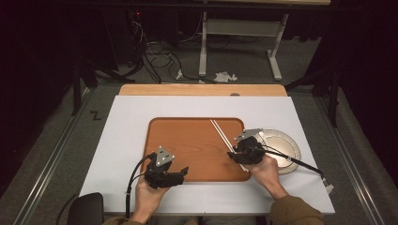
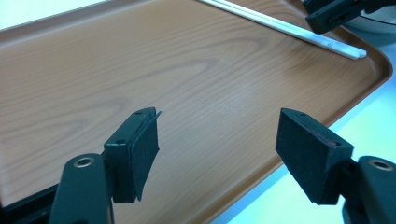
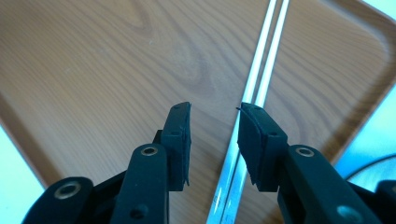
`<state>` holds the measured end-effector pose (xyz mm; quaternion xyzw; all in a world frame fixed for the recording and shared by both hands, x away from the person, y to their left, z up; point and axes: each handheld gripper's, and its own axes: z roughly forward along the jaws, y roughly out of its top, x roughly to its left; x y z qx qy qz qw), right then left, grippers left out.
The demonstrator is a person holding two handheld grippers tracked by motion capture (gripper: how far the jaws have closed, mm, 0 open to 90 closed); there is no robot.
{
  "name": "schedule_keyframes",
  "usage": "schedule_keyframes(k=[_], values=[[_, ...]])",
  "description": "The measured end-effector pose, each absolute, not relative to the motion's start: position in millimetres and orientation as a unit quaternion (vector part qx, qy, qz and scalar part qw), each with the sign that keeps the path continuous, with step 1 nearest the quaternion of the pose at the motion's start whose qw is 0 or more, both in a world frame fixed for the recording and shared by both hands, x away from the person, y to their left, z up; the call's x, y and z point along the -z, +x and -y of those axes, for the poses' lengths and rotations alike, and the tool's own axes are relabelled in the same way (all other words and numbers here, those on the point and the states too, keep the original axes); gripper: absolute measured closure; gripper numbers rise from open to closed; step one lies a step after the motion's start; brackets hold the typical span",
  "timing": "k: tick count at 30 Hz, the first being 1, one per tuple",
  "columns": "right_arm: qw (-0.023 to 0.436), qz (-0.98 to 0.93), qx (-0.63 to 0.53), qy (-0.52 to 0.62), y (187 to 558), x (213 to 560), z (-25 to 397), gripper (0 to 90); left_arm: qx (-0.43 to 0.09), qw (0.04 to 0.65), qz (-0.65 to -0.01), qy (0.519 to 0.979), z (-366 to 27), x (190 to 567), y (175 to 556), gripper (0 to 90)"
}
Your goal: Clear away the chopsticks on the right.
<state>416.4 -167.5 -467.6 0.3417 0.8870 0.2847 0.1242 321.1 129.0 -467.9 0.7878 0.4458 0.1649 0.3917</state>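
Wood-grain tray [image 1: 187, 145], rounded corners, raised lip, smooth glossy surface, sits on a white mat [image 1: 122, 122] over the counter [image 1: 202, 89]. Pair of thin pale chopsticks [image 1: 220, 132], straight and side by side, lies diagonally on the tray's right part. Round grey-white plate [image 1: 287, 145] on the mat, touching or just beside the tray's right lip; cannot tell which.

Right tool [image 1: 245, 151] over the near end of the chopsticks, hand [image 1: 266, 169] behind it, forearm coming in from the bottom right. In the right gripper view the jaws of the right tool [image 3: 214, 135] are partly open, narrow gap; the chopsticks [image 3: 254, 98] run along just inside the right-hand pad [image 3: 256, 140], nearly under it. Not clamped; nothing held. Whether the pad touches the sticks is unclear.

Left tool [image 1: 165, 172] at the tray's near lip, left of the right tool and well apart from it, hand [image 1: 148, 194] below, cable looping off to the left. In the left gripper view the left tool [image 2: 217, 149] stands wide open, empty, flat black foam pads over bare tray [image 2: 140, 70]. Chopsticks [image 2: 289, 30] lie far ahead of it, with the right tool [image 2: 334, 14] at their end.

Bare tray surface between the tools; tray lip close on the right tool's right side.
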Motion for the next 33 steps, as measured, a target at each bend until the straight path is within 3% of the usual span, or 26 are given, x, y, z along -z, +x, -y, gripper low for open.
schedule_keyframes(k=[18,33], values=[[0.159,-0.874,-0.297,0.351,395.4,451.1,188.5,64.5,-0.147,0.394,-0.423,0.803,-116.2,468.6,333.5,30.2],[0.153,-0.856,-0.305,0.389,385.1,451.5,213.6,64.1,-0.137,0.390,-0.410,0.813,-107.8,470.1,344.3,30.2]])
